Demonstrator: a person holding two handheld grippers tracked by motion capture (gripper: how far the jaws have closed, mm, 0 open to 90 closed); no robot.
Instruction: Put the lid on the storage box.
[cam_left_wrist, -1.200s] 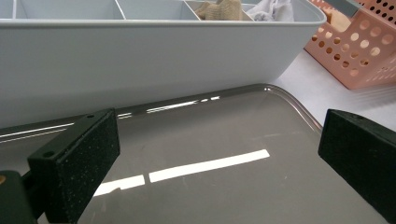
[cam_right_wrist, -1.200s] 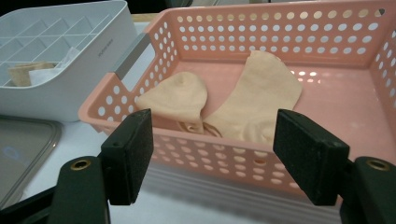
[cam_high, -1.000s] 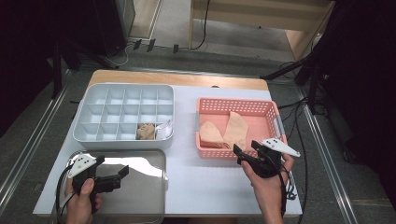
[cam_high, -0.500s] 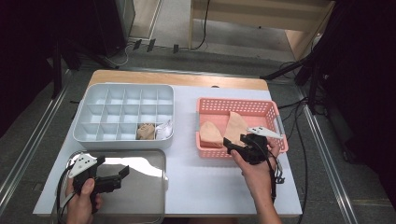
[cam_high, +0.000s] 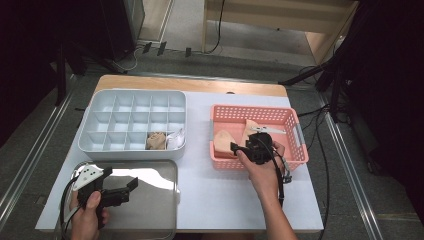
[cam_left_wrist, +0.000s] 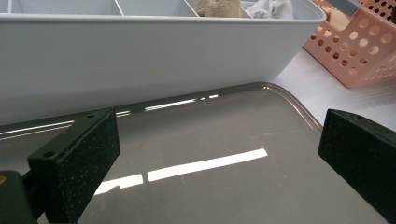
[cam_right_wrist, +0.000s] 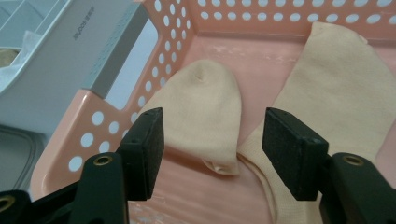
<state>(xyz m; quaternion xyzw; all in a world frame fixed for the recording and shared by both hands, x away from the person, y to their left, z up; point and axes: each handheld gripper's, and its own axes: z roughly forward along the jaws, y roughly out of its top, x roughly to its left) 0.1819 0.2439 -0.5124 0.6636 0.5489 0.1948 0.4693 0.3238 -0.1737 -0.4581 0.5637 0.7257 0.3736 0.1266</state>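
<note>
Right tool (cam_right_wrist: 212, 140) spread over beige sock (cam_right_wrist: 205, 112) in pink basket (cam_right_wrist: 93, 126), second sock (cam_right_wrist: 336, 88) cut off, left tool (cam_left_wrist: 217, 163) spread

Two beige socks lie in one pink perforated basket (cam_high: 299, 131): a smaller sock (cam_right_wrist: 203, 116) and a longer sock (cam_right_wrist: 336, 88) beside it. One white divided organiser tray (cam_high: 95, 120) holds two items, each in its own compartment of the near row: one tan bundle (cam_high: 156, 141) and one white bundle (cam_high: 175, 140). One shiny metal tray (cam_high: 150, 200) sits on one white table (cam_high: 215, 200). Two hand-held grippers are at work, the left gripper (cam_high: 131, 187) and the right gripper (cam_high: 239, 146), each with two black jaws.
</note>
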